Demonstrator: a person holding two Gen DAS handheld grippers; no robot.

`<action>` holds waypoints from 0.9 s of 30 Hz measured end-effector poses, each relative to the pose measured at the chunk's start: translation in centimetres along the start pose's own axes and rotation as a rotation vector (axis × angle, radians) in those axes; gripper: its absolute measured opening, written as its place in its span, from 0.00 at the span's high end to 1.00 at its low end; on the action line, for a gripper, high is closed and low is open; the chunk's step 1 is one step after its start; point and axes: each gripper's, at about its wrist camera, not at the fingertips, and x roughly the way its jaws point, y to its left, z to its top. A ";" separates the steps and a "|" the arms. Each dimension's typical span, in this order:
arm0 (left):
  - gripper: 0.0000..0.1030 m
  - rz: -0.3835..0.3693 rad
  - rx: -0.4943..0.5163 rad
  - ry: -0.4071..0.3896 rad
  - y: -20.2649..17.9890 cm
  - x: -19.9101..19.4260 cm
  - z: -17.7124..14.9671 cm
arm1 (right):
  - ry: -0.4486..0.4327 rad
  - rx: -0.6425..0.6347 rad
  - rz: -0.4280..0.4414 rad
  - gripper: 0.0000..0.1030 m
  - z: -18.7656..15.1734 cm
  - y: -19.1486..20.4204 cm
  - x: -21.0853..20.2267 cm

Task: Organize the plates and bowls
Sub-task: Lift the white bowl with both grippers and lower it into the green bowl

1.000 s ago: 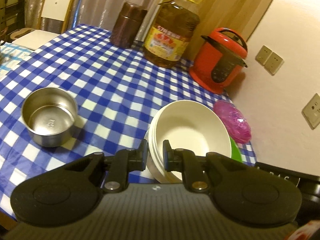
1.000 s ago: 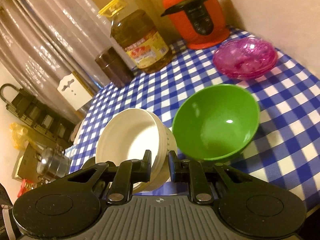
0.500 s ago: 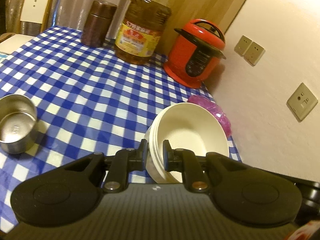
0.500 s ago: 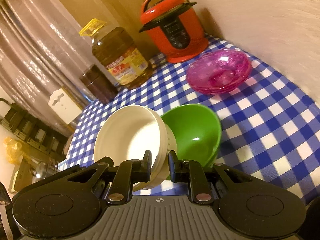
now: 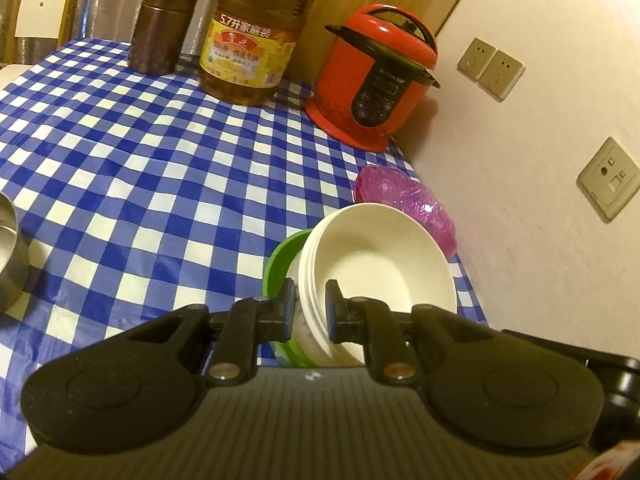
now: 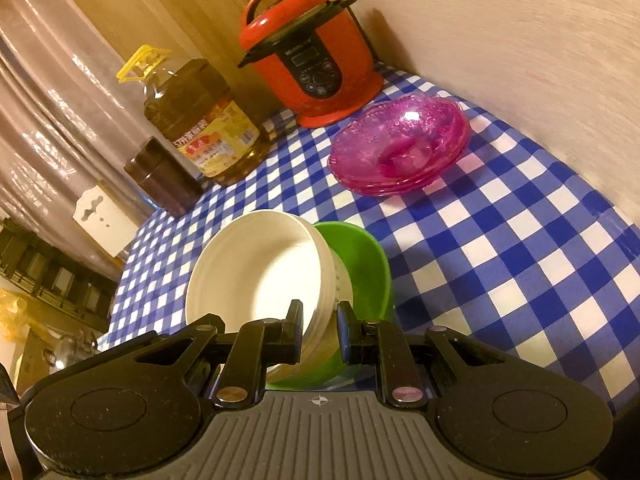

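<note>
Now nested in the green bowl (image 6: 368,268) — white bowls (image 5: 376,264), both tongs (image 5: 310,308) (image 6: 319,330) clamping their rim.

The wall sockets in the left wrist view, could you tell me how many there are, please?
3: two wall sockets side by side right of the red cooker, one lower beyond the pink dishes. Others may be outside the frame.

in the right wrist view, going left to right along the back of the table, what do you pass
brown canister → cooking oil jug → red pressure cooker → stack of pink glass plates
</note>
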 end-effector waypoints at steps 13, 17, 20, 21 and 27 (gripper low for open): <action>0.87 0.027 0.057 0.066 0.2 3.0 0.2 | 0.039 -0.037 -0.041 0.83 0.7 -0.3 2.6; 0.87 0.036 0.079 0.082 0.2 3.4 0.1 | 0.047 -0.063 -0.059 0.83 0.5 -0.2 3.1; 0.87 0.035 0.085 0.088 0.2 3.6 0.0 | 0.051 -0.076 -0.067 0.83 0.4 -0.2 3.3; 0.87 0.035 0.089 0.089 0.2 3.6 0.0 | 0.052 -0.081 -0.071 0.83 0.4 -0.1 3.4; 0.87 0.043 0.111 0.095 -0.1 3.9 -0.2 | 0.054 -0.097 -0.086 0.83 0.3 -0.1 3.6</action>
